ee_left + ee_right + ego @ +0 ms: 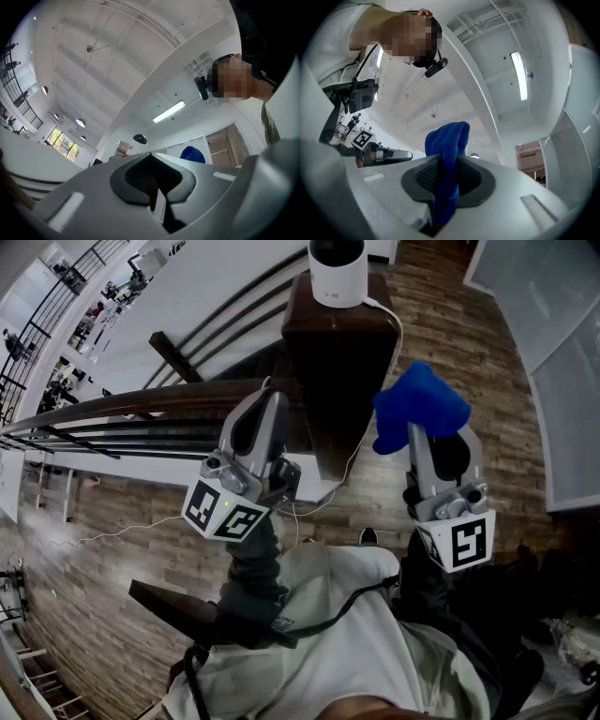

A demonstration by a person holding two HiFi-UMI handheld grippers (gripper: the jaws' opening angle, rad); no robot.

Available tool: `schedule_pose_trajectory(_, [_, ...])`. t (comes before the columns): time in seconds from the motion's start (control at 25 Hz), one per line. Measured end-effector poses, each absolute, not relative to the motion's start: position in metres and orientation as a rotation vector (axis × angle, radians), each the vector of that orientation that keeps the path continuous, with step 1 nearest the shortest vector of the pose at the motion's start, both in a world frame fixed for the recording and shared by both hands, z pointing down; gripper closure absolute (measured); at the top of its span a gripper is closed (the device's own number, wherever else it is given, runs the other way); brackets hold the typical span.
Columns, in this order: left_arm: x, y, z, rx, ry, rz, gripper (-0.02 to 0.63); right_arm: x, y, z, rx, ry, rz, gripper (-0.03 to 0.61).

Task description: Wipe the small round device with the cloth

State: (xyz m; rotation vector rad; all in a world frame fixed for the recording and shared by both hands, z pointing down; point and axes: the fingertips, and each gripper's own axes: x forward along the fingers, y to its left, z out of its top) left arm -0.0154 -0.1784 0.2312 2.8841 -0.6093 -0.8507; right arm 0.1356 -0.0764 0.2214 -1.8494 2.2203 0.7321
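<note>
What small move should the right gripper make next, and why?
Probably carry the right gripper forward and to its left, toward the small white round device on the dark post. Its jaws are clamped on the blue cloth, but the cloth is in the air, apart from the device, so nothing is being wiped yet.

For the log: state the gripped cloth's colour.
It is a bright blue cloth; clearest in the right gripper view.

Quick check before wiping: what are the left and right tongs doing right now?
Left tongs: closed, empty.
Right tongs: closed on the blue cloth.
</note>
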Motion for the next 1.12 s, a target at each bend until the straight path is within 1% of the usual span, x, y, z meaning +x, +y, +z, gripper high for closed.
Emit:
schedule_pose_trajectory(0.44, [-0.018,-0.176,0.24,2.881,-0.536,-0.8,0.611,0.122,-0.068,0.228,-1.907,2.195,0.727,0.517])
schedule_pose_trajectory(0.6, [-0.022,-0.177,0.244,2.88,-0.533,-0.784,0.611,0.122,-0.074,0.226,-1.945,2.195,0.812,0.517])
schedule_pose_trajectory(0.72, [-0.024,-0.179,0.247,2.889,-0.514,-0.759,0.611,0.124,-0.084,0.209,-1.991,2.226,1.008,0.517])
schedule_pose_trajectory(0.96, [-0.029,-0.196,0.228,2.911,-0.524,-0.772,0.611,0.118,-0.141,0.103,-2.071,2.065,1.696,0.517])
schedule_pose_trajectory(1.0, [-0.03,-0.197,0.227,2.911,-0.523,-0.771,0.611,0.118,-0.154,0.089,-2.108,2.029,1.752,0.517])
schedule_pose_trajectory(1.12, [-0.029,-0.198,0.234,2.895,-0.517,-0.76,0.611,0.137,-0.203,0.083,-2.455,2.041,1.768,0.517])
